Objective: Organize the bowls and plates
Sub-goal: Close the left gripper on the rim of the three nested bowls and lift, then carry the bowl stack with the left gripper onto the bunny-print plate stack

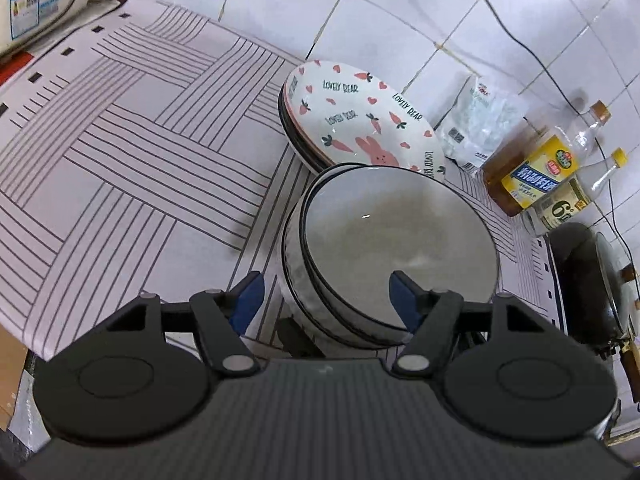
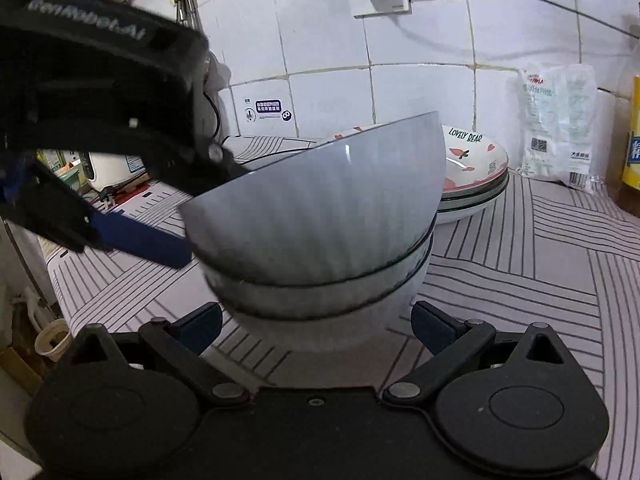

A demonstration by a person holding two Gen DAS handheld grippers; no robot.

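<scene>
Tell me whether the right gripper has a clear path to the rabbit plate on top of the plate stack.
Probably not directly. The bowl stack stands between the open right gripper and the rabbit plate, and the left gripper is at the top bowl's rim. It would have to go around.

Stack of grey bowls (image 2: pixel 320 248) on striped mat (image 2: pixel 520 280), top bowl tilted. Right gripper (image 2: pixel 316 326) low before the stack, jaws spread wide on either side of its base. Left gripper (image 2: pixel 192 216) at the top bowl's left rim. Behind: stacked carrot-print plates (image 2: pixel 476 172), white packet (image 2: pixel 556 120), tiled wall (image 2: pixel 320 40).
</scene>
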